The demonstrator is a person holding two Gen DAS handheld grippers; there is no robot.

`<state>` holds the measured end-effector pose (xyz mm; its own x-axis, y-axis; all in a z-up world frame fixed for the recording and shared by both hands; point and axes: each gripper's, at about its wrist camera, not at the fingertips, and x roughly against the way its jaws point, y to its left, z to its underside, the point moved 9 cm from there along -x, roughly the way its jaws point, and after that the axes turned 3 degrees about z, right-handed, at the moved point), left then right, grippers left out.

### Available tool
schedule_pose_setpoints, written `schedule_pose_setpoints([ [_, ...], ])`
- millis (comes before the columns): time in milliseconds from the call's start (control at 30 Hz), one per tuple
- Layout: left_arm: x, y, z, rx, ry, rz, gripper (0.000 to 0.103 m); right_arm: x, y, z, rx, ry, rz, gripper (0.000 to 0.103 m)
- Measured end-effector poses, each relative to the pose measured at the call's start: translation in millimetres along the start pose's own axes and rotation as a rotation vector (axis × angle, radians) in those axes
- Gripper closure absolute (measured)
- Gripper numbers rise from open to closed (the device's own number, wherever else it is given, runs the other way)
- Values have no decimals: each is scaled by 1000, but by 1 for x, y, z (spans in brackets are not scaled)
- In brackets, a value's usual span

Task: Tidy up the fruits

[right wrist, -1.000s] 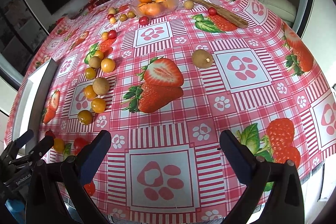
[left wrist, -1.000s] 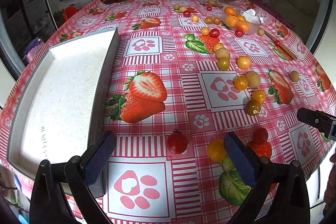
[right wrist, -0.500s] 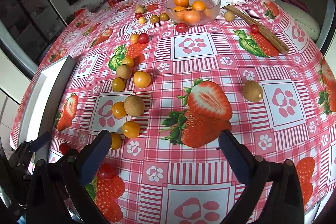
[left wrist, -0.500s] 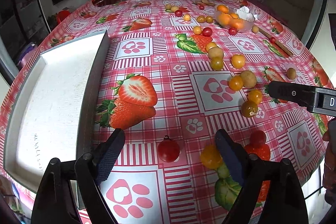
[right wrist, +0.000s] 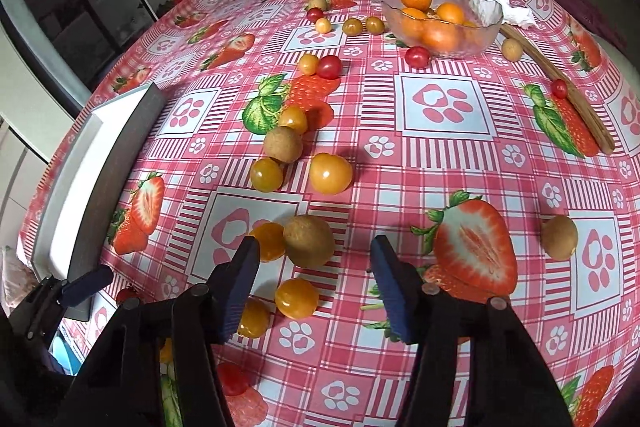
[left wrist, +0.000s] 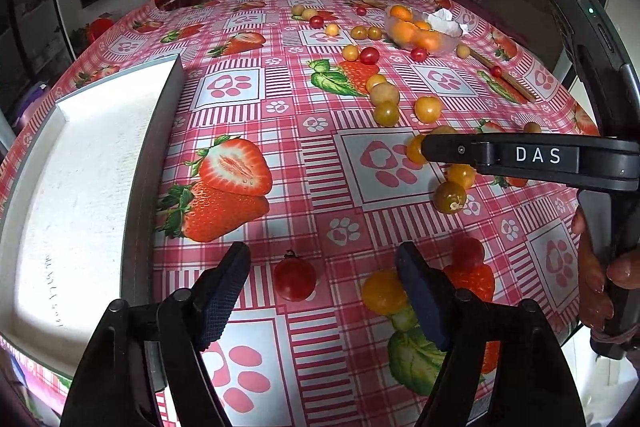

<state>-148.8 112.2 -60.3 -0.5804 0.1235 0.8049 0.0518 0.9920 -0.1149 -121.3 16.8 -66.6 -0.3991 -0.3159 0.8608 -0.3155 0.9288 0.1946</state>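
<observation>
Your left tongs (left wrist: 322, 291) are spread wide and empty, low over the table (left wrist: 280, 131) with its red-checked strawberry-and-paw-print cloth. A small round red cherry tomato with a dark stem (left wrist: 295, 279) sits on the cloth between the two blue pads, touching neither. A round yellow tomato (left wrist: 382, 291) lies just beside the right-hand pad, partly behind it.

Your right tongs (right wrist: 314, 275) are also spread, gripping nothing. Between their tips: a round brown longan-like fruit (right wrist: 309, 241) ahead, touching an orange-yellow tomato (right wrist: 269, 241) on its left. A second yellow-orange tomato (right wrist: 296, 298) lies nearer, inside the gap; a third (right wrist: 253, 318) is partly hidden by the left-hand pad.

To your left, the shallow white rectangular tray with grey rim (left wrist: 132, 195) rests on the table; no fruit in it. In the right wrist view its corner (right wrist: 120, 131) shows at left.

Mid-table: a loose cluster of yellow tomatoes and one brown fruit (right wrist: 283, 143). Another brown fruit (right wrist: 559, 237) sits alone, well apart to the right.

Far side: clear glass bowl of orange mandarins (right wrist: 442, 21), a crumpled white tissue (right wrist: 502, 7) at its right edge, a red tomato (right wrist: 417, 57) just in front. A long wooden stick (right wrist: 560, 89) runs beyond the bowl, a red tomato (right wrist: 559, 88) against it.
</observation>
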Motion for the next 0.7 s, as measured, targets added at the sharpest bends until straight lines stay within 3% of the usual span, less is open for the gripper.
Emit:
schedule_pose_setpoints([
  [33, -2, -3, 0, -1, 5, 12, 35, -1, 4, 0, -3, 5, -28, 62],
  [167, -5, -13, 3, -10, 5, 47, 50, 2, 3, 2, -15, -4, -27, 69],
  [233, -3, -19, 4, -28, 0, 78, 63, 3, -1, 5, -44, 8, -45, 85],
  [467, 7, -10, 3, -1, -38, 38, 62, 7, -12, 8, -83, 10, -72, 85],
  [567, 9, -6, 4, -9, -41, 20, 50, 6, -10, 7, -81, 15, -83, 64],
  [633, 9, -3, 5, -7, -46, 6, 44, 7, -9, 5, -70, -4, -69, 41],
  [700, 9, -3, 5, -4, -45, 15, 44, 7, -7, 2, -58, -14, -58, 41],
])
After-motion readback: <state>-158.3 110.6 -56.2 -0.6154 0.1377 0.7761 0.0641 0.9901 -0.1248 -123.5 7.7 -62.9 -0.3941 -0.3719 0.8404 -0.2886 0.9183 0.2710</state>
